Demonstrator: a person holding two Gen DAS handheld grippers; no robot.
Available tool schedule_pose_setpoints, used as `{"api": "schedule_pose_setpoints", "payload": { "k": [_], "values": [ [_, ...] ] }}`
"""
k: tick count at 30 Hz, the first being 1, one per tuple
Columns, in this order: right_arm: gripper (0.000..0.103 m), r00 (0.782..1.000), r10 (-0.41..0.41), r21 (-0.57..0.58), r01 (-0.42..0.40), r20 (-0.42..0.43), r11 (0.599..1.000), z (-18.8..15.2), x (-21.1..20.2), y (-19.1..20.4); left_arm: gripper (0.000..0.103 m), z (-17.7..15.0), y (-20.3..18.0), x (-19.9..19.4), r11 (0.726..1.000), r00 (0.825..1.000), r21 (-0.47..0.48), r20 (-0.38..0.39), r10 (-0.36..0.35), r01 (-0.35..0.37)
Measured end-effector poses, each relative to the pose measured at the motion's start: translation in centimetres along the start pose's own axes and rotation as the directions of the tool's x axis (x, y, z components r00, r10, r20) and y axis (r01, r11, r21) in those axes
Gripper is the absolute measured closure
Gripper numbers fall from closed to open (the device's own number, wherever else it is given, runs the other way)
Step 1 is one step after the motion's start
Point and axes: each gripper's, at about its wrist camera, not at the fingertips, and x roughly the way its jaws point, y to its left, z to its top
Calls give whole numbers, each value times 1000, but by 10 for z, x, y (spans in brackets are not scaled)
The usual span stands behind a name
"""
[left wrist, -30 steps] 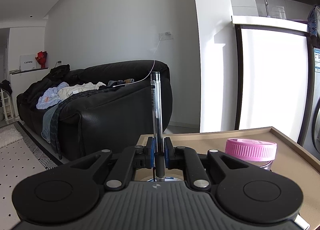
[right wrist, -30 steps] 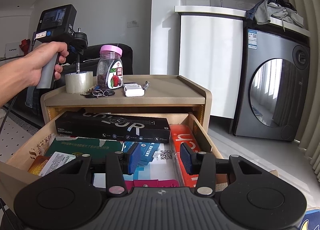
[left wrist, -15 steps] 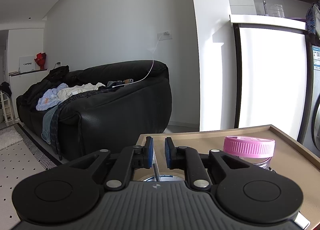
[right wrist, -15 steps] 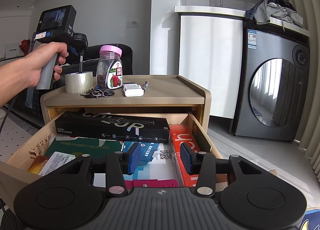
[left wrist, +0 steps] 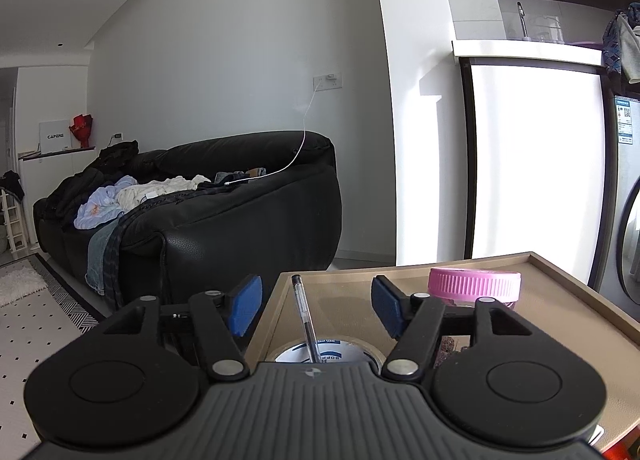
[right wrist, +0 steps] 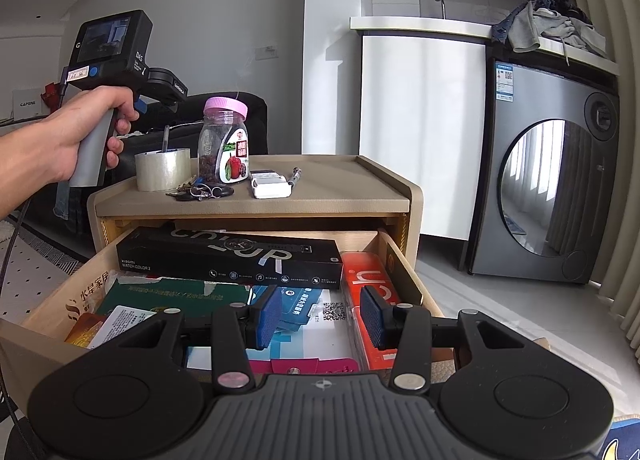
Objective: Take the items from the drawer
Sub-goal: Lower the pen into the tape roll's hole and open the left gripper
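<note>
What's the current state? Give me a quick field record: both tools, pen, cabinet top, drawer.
left tool: open, above the tape roll, holding nothing
right tool: open, over the drawer, holding nothing
pen: standing tilted inside the tape roll, free of the pads
cabinet top: tape roll, pink-lidded jar, keys, white box, small dark item beside it
drawer: open, black watch box, red box, booklets and cards

Black sofa point(left wrist: 208, 211), grey washing machine point(right wrist: 548, 179)
</note>
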Motion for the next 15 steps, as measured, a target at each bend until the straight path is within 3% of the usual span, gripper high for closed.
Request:
{"api": "schedule_pose_setpoints", "payload": {
  "k": [7, 15],
  "values": [
    [56, 1000, 11, -1, -11, 10, 1000, 0, -11, 4, 19, -2, 2, -21, 1000, 1000, -10, -6, -5, 5],
    [56, 1000, 13, 1, -13, 25, 1000, 1, -21, 4, 18, -7, 1, -42, 1000, 1000, -16, -25, -18, 18]
  ]
}}
